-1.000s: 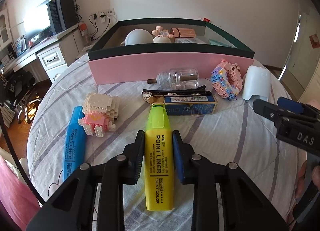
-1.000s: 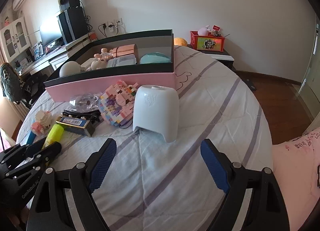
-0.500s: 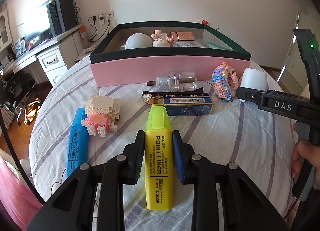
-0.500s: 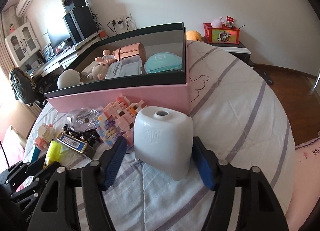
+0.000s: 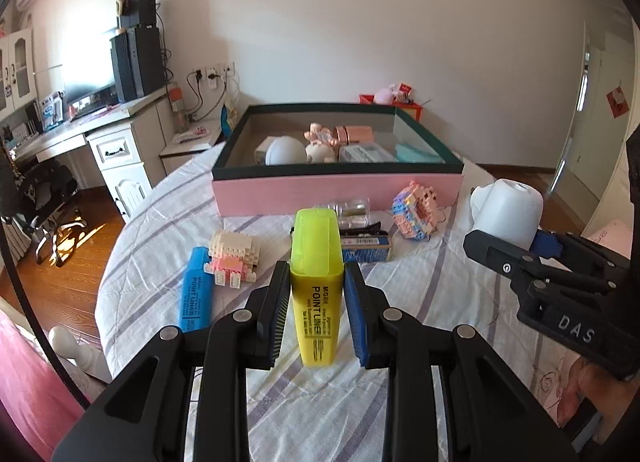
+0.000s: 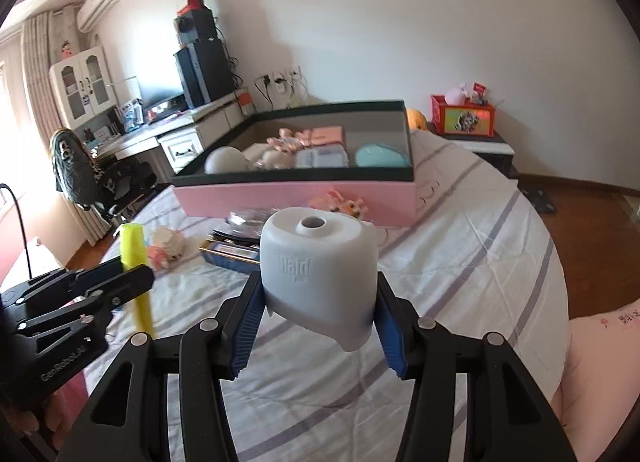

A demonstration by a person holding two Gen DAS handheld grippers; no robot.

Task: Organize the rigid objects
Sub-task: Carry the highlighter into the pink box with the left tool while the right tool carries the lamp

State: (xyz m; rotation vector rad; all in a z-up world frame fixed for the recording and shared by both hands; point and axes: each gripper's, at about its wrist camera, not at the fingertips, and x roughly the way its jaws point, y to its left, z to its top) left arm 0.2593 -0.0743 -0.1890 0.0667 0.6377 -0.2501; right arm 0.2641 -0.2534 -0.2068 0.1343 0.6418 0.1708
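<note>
Yellow highlighter (image 5: pixel 316 294) hides the box's (image 5: pixel 338 193) bottle (image 5: pixel 352 210).

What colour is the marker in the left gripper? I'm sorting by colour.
Yellow; the marker shows best in the left wrist view, clamped in the left gripper.

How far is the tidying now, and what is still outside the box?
Done: several items already lie in the pink box. In hand: the left hand-held gripper grips the yellow highlighter, and the right hand-held gripper grips the white Raid device, both lifted. Left on the bedsheet: blue highlighter, two brick toys, a clear bottle, a blue packet.
</note>
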